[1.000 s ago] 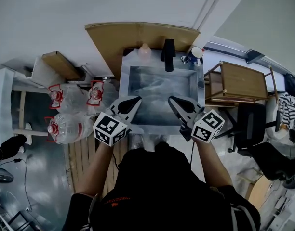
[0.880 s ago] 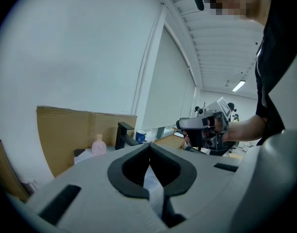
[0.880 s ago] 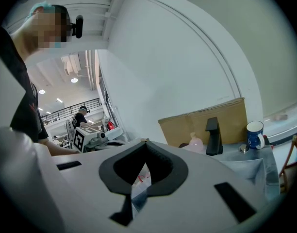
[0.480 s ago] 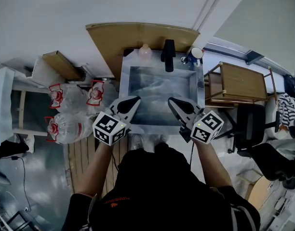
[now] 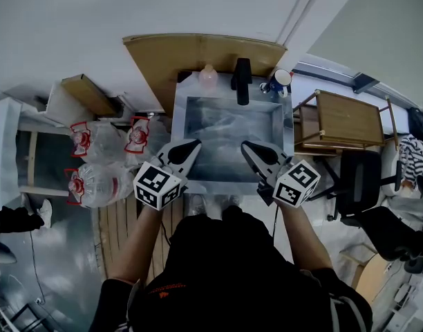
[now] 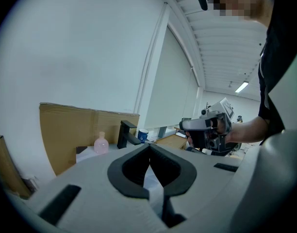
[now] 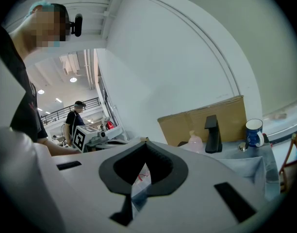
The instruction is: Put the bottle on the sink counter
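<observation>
1. Nearest: one person in a black top, both forearms stretched forward, one tool in each hand.
2. Two marker cubes, one per tool, white with black square patterns. The left cube [image 5: 157,185] and the right cube [image 5: 298,183] sit at the wrists.
3. The left claw [image 5: 195,144] has its two jaws together, tip to tip, with nothing between them. The jaws are pale grey with dark ribbed pads that curve into a pointed arch.
4. The right claw [image 5: 247,144] is the same: jaws together and empty. Both claws hover over the near edge of the sink, well apart from each other.
5. One rectangular sink basin [image 5: 229,126], metallic, with a crinkled, reflective inner surface.
6. To the left, on the floor, are three large clear plastic jugs [image 5: 104,184] with red tops, bunched together.
7. On the rear ledge of the counter [image 5: 222,88], left to right:
   - One bottle [image 5: 208,76], small, pale pink, with a rounded body and narrow neck. It stands upright at the back-left corner of the sink, well apart from both claws.
   - One faucet [image 5: 240,78], black and block-shaped, just right of the bottle.
   - One mug [image 5: 282,78], blue outside and white inside, at the back-right corner.
8. One brown cardboard panel [image 5: 198,50], flat and matte, stands behind the ledge against the white wall.
9. To the right is one wooden side table [image 5: 350,116] with a frame of thin bars.
</observation>
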A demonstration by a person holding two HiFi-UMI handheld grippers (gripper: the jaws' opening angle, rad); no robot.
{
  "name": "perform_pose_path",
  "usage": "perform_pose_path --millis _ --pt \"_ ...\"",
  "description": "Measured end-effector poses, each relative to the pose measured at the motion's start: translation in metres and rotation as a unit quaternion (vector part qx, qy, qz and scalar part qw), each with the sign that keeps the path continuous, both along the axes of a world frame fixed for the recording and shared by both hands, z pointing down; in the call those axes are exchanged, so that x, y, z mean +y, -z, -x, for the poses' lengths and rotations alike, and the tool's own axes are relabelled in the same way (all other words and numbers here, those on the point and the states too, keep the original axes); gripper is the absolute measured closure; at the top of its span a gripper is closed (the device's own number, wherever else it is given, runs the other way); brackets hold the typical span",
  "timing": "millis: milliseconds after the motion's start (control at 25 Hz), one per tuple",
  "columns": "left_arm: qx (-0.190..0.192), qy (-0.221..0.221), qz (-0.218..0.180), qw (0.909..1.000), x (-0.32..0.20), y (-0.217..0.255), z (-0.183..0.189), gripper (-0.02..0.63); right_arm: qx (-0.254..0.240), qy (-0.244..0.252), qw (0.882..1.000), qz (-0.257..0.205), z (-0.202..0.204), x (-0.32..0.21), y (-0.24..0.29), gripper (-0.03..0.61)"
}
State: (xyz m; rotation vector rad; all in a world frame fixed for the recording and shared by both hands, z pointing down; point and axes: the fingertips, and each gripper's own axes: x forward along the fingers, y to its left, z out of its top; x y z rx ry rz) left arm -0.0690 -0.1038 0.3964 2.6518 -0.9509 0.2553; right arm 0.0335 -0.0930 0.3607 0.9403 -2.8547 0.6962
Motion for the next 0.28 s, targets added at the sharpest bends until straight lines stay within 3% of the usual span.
perform_pose_path --millis 280 --pt "0.001 0.0 0.003 1.0 -0.0003 -0.0015 -0.0003 0.595 0.001 0.001 1.0 0.002 0.0015 -0.0012 -0.0018 0.574"
